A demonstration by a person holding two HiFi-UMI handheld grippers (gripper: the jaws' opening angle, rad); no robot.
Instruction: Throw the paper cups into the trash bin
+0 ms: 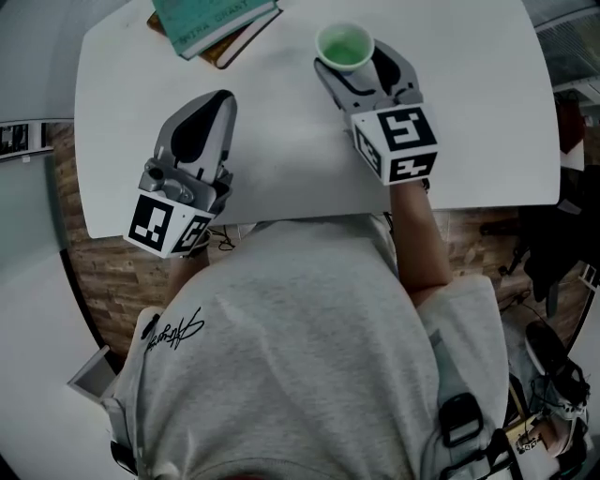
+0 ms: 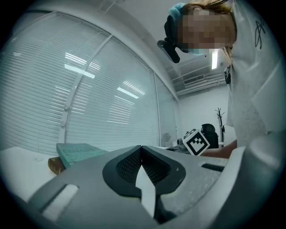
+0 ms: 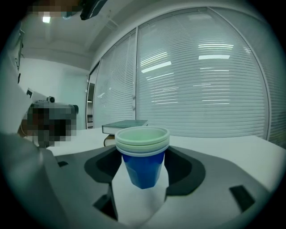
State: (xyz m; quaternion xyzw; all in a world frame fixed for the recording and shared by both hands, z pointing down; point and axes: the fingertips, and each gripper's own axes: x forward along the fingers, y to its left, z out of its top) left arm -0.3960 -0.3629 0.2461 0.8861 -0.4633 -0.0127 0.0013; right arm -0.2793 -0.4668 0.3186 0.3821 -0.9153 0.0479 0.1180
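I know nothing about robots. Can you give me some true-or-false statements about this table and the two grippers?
1. The stack of paper cups sits between the right gripper's jaws. True.
2. The left gripper holds a cup. False: its jaws are together with nothing between them.
3. The cups are red outside. False: they are blue outside and pale green inside.
4. Books lie on the white table. True.
5. A trash bin stands on the table. False: no view shows one.
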